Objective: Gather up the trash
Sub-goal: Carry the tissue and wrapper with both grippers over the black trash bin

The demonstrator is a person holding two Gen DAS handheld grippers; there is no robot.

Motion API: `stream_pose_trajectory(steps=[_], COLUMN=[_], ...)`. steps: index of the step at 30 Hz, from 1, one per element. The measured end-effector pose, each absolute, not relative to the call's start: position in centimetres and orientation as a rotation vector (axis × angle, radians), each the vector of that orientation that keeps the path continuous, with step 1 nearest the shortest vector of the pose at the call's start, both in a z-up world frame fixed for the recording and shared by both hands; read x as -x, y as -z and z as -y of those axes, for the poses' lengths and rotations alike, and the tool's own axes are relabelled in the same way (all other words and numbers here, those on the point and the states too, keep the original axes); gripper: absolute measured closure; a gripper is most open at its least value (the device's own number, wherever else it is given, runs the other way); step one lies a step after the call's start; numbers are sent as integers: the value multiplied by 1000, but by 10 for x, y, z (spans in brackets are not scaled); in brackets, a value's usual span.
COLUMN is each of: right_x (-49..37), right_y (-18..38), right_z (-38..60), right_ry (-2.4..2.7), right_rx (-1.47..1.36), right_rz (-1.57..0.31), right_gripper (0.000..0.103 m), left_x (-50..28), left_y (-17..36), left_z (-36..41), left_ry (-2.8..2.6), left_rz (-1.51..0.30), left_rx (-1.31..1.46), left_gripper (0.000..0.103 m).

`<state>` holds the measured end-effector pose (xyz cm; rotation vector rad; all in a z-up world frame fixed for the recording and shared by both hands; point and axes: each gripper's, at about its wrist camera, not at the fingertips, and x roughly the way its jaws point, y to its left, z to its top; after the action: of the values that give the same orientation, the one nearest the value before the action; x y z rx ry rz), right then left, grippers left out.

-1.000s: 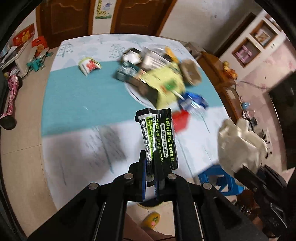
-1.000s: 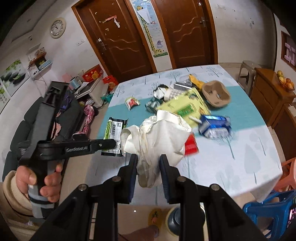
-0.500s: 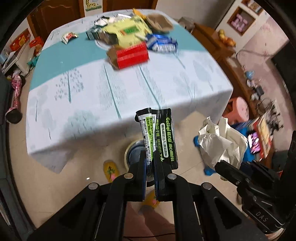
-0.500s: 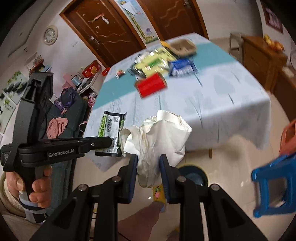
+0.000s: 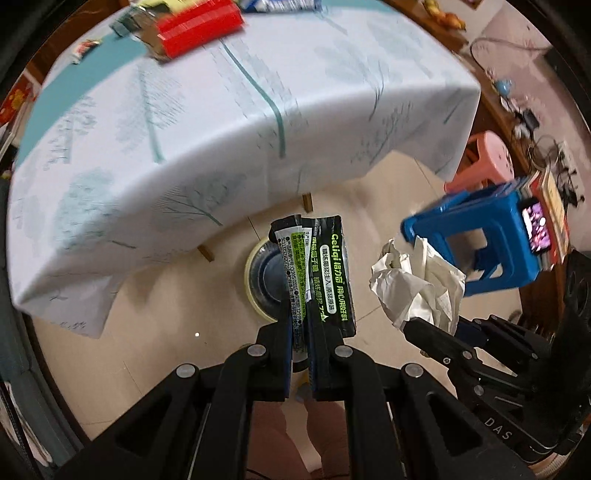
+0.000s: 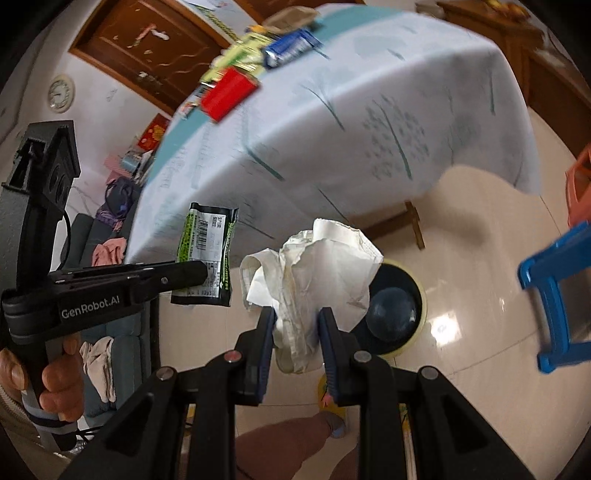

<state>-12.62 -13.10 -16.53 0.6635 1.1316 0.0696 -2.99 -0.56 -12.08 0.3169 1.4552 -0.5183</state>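
Note:
My left gripper [image 5: 303,325] is shut on a black and green snack wrapper [image 5: 321,273], held above a round trash bin [image 5: 264,280] with a yellow rim on the floor. My right gripper [image 6: 295,325] is shut on a crumpled white paper [image 6: 314,269], held just left of the same bin [image 6: 399,310]. The wrapper [image 6: 207,254] and the left gripper [image 6: 184,275] show at the left in the right wrist view. The crumpled paper [image 5: 421,284] shows at the right in the left wrist view.
A table with a white and teal cloth [image 5: 221,110] stands behind the bin, with a red box [image 5: 195,27] and other trash on it. A blue stool [image 5: 491,236] and a pink stool [image 5: 484,158] stand on the right. The person's leg [image 6: 291,443] is below.
Both grippers have moved back from over the table and tilted down toward the floor. The trash bin now lies right under the held wrapper and paper.

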Motion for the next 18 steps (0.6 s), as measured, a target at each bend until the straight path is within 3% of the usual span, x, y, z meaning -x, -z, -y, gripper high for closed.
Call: stream_pose_trajectory(steps=[14,18], right_x=[117,115], right_y=[318,359], right_z=[122,119], right_ry=[93,132], right_rx=[-768,-791], right_rz=[-1182,-1209], right_gripper=[79,79], left_x=[-2,-6], left_y=[282,323], left_z=[15,17], left_ry=[607,628], left_rz=[-1498,-1507], left_rx=[-406,-442], left_gripper=[97,86])
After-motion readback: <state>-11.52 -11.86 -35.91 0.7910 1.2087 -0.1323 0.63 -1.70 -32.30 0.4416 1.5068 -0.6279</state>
